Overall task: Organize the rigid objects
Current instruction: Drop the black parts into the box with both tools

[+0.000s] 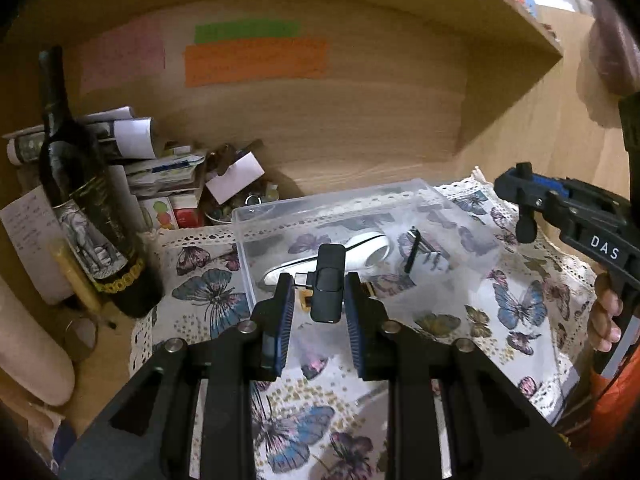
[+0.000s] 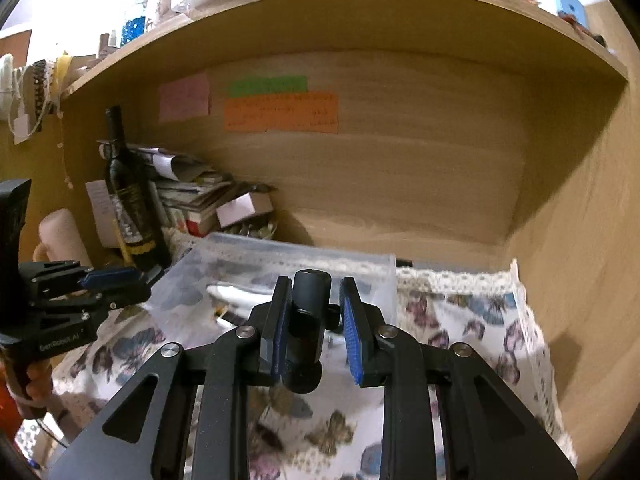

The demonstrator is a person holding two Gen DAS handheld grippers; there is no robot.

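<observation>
Right now the left gripper [image 1: 318, 304] has its fingers [image 1: 280, 320] squeezed on a small black clip [image 1: 327, 284]. The clip stands up between the blue pads and pokes out above them. The right gripper [image 2: 313, 320] has its fingers [image 2: 351, 332] squeezed on a dark round tube [image 2: 308, 320], which also sticks up past the pads. From the left side, the right gripper [image 1: 532, 208] shows far off to the right, with a hand [image 1: 606, 316] around its handle.

Just past both sets of fingers sits a clear plastic box [image 1: 340, 204] on a butterfly cloth [image 1: 216, 292] that covers the bench. Inside the box lie a white curved thing [image 1: 360, 250] and a thin black stick [image 1: 412, 250]. The clip hangs near the front wall of the box, and the tube hangs near it too, on the other side.

The job looks like putting both things into the box. To do it well, each hand should go up and over the wall first, then come down low before letting go, so nothing bounces out. Keep the two hands well apart so they do not bump. Set the new things beside the white thing, not on top of it.

A dark bottle [image 1: 80, 200] and a pile of papers [image 1: 160, 168] stand to the left, well away.
</observation>
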